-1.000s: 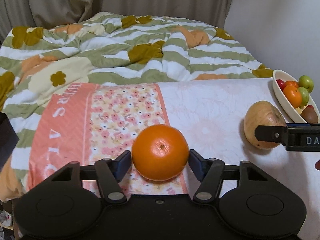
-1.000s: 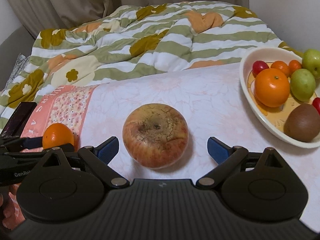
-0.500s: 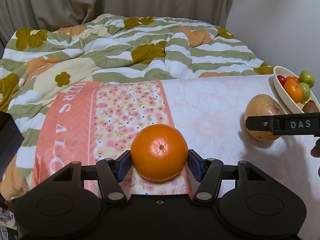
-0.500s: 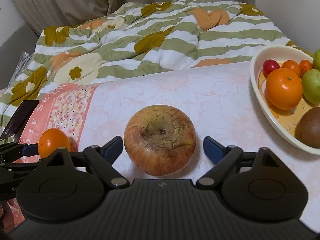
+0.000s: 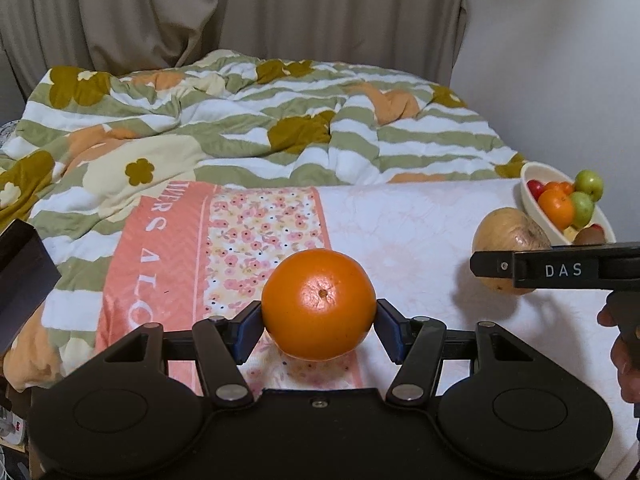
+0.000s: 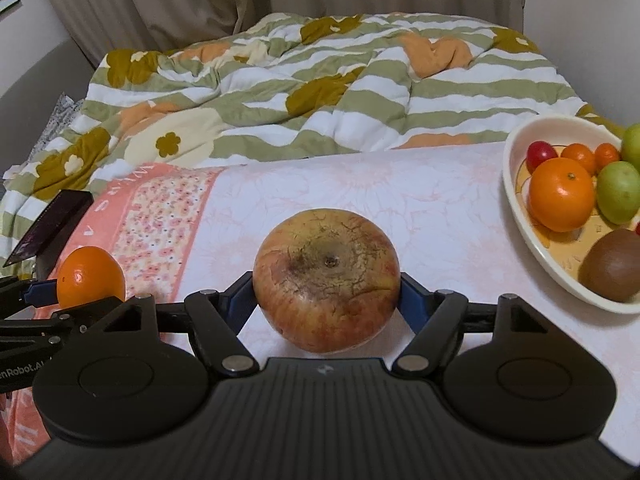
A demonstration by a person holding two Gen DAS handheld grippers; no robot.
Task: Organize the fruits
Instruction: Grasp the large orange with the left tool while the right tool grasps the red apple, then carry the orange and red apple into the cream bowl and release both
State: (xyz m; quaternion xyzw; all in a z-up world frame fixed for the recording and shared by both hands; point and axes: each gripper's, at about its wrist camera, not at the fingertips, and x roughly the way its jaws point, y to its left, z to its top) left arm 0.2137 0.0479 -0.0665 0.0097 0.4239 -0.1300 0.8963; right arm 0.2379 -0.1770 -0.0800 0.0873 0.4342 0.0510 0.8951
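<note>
My left gripper (image 5: 319, 322) is shut on an orange (image 5: 319, 304), held a little above the floral sheet; the same orange (image 6: 90, 276) shows at the left of the right wrist view. A large mottled red-yellow apple (image 6: 326, 276) sits between the jaws of my right gripper (image 6: 326, 300). Those jaws are closing, and both blue pads now lie against the apple's sides. In the left wrist view the apple (image 5: 508, 240) is partly hidden behind the right gripper's finger (image 5: 496, 266). A cream oval bowl (image 6: 516, 184) stands to the right.
The bowl holds an orange (image 6: 560, 196), green apples, a kiwi (image 6: 612, 266) and small red and orange fruits. A rumpled striped quilt (image 5: 280, 128) covers the far half of the bed. A dark box (image 6: 52, 228) lies at the left edge. A hand (image 5: 624, 352) shows at right.
The right jaws have closed in from wide apart until the pads meet the apple. My left gripper has risen slightly with the orange in it.
</note>
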